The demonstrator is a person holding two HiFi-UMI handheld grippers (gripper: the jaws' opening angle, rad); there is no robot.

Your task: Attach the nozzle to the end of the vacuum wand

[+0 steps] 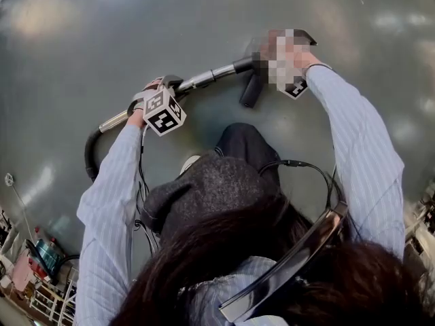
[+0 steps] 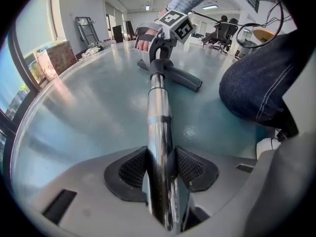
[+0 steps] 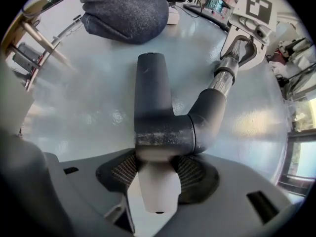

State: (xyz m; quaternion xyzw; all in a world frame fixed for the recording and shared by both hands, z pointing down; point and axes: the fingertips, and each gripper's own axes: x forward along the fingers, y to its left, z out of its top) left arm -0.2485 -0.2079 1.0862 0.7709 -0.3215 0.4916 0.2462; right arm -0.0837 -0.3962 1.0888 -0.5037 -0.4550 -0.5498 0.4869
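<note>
My left gripper [image 2: 159, 169] is shut on the chrome vacuum wand [image 2: 158, 112], which runs away from it between the pads. In the head view the wand [image 1: 204, 79] lies low over the floor, and a black hose [image 1: 90, 156] curves off its left end. A dark grey nozzle [image 3: 150, 98] lies along the floor and joins the wand's [image 3: 224, 75] end by a bent elbow [image 3: 207, 112]. My right gripper [image 3: 154, 169] points straight down and is shut on the nozzle's near end. From the left gripper view the right gripper [image 2: 157, 48] stands over the nozzle [image 2: 185, 79].
The glossy grey floor [image 1: 136, 19] spreads all round. The person's bent knee in jeans [image 2: 256, 78] and a white shoe [image 2: 269, 144] are close on the wand's right. Office chairs [image 2: 224, 28] stand far back, and a cluttered shelf [image 1: 37, 270] is at the lower left.
</note>
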